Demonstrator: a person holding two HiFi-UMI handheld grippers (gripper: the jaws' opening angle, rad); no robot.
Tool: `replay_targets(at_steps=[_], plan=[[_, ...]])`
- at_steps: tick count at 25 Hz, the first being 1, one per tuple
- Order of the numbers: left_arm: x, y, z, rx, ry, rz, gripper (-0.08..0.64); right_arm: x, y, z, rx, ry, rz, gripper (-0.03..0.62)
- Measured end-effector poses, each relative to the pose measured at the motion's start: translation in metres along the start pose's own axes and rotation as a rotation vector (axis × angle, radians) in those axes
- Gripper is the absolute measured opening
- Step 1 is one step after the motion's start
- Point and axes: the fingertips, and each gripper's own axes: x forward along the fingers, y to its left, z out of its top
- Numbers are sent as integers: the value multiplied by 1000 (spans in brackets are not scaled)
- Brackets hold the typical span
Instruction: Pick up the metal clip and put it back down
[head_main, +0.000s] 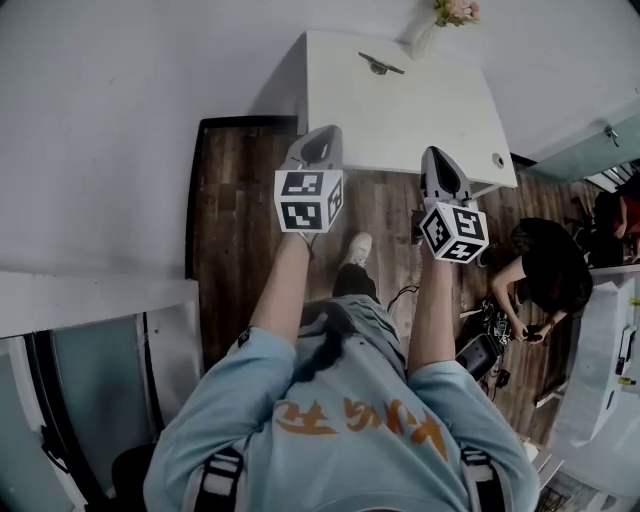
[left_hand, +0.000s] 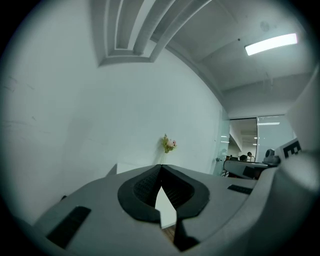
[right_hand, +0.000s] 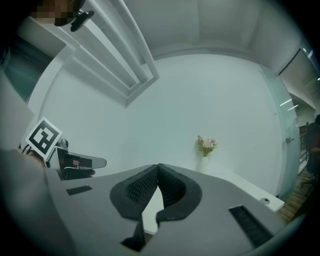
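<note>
The left hand-held gripper (head_main: 320, 135) and right hand-held gripper (head_main: 438, 155) are closed and empty. The clip (head_main: 381, 65) lies at 12 o'clock on the desk (head_main: 420, 120). It is probably light, stiff and slippery, so pinch its raised middle.

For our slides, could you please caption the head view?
Left gripper and right gripper, both shut and empty, held before the white table bearing the metal clip.

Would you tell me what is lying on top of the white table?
On the white table a metal clip lies near the far edge, a flower vase at the far corner. The left gripper and right gripper cover bits of its near edge.
</note>
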Motion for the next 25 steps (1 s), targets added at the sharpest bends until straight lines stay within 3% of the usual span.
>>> replay_targets(at_steps=[3,7,14,18,21,25], plan=[[28,12,1,1,-4,41,25,35,-10,-2,-2,-8,51,14],[80,9,-10,13,22,62,25,73,-55,-20,27,13,54,14],[198,5,-22,-79,31,157,25,129,-178,-32,12,90,52,14],[251,-30,-1,-68,-29,116,25,157,-246,-24,89,58,23,14],[269,-34,0,-46,-16,111,25,185,-243,-38,149,54,80,14],[275,-6,-15,-26,48,197,25,221,-205,-65,166,97,211,14]])
